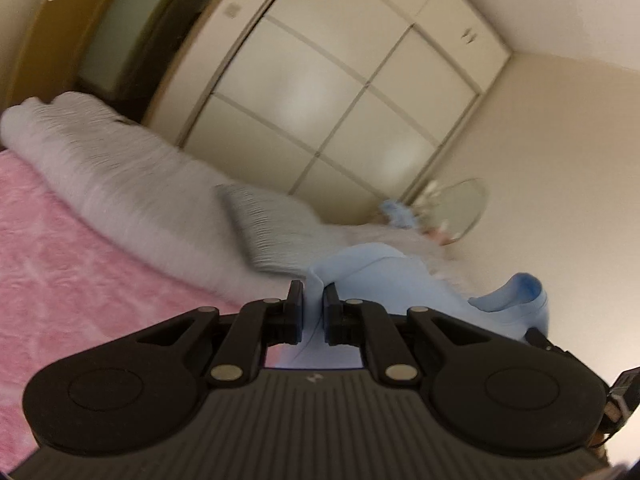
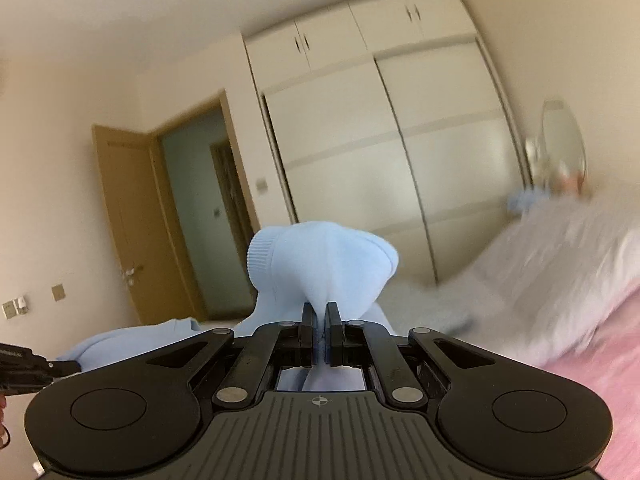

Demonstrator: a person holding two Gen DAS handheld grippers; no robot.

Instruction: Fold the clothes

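A light blue knit garment (image 1: pixel 384 280) hangs lifted above the pink bed. My left gripper (image 1: pixel 313 300) is shut on a fold of its fabric, which bunches up between the black pads. In the right wrist view my right gripper (image 2: pixel 320 314) is shut on another part of the same blue garment (image 2: pixel 320 252), whose ribbed hem curls over above the fingers. The rest of the cloth droops to the left toward the other gripper's tip (image 2: pixel 24 364). The right gripper's edge (image 1: pixel 540 338) shows at the lower right of the left wrist view.
A pink bedspread (image 1: pixel 60 264) lies below, with a rolled grey-white duvet (image 1: pixel 120 176) and a striped pillow (image 1: pixel 272 228) at its far side. Cream wardrobe doors (image 2: pixel 392 152) fill the wall ahead. A wooden door (image 2: pixel 128 216) stands ajar. A round mirror (image 2: pixel 564 140) is by the bed.
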